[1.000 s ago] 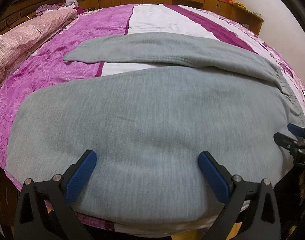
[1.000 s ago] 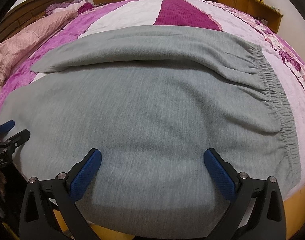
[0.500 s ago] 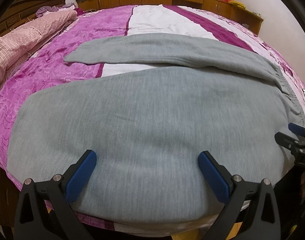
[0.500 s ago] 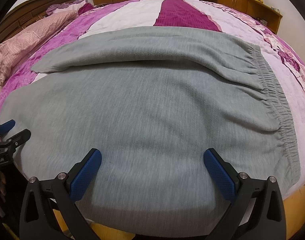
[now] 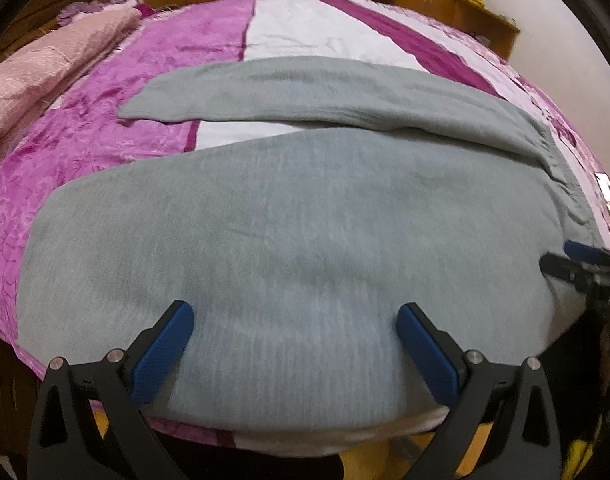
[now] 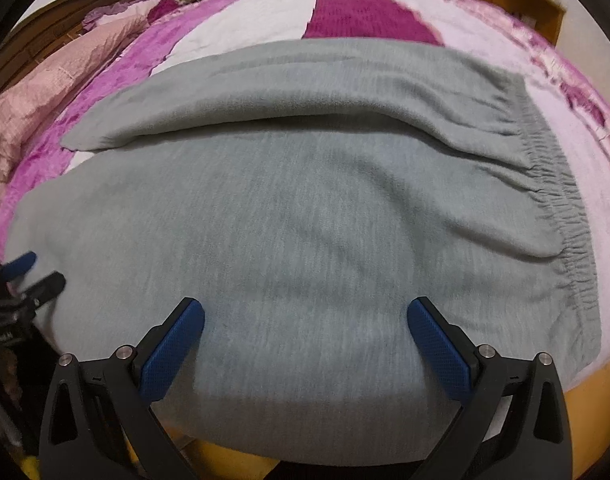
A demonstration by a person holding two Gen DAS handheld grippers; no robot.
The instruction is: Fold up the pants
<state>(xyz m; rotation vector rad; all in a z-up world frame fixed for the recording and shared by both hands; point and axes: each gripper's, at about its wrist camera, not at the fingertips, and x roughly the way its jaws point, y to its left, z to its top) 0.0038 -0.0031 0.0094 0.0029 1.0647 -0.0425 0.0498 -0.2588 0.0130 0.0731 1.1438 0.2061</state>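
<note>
The left gripper (image 5: 293, 322) has its jaws spread wide, holding nothing, and the near leg of the gray pants (image 5: 289, 232) lies between and ahead of them. The right gripper (image 6: 305, 320) is also released, over the same cloth. Further ahead lies the other leg, on the purple bedcover (image 5: 85, 136); the elastic waistband (image 6: 561, 200) is to the right.

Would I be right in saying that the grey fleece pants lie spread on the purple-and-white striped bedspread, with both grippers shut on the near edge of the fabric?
Not quite: both grippers are open. The left wrist view shows the left gripper with its jaws wide apart, and the right wrist view shows the right gripper likewise. The grey fleece pants do lie spread on the purple-and-white striped bedspread.
</note>
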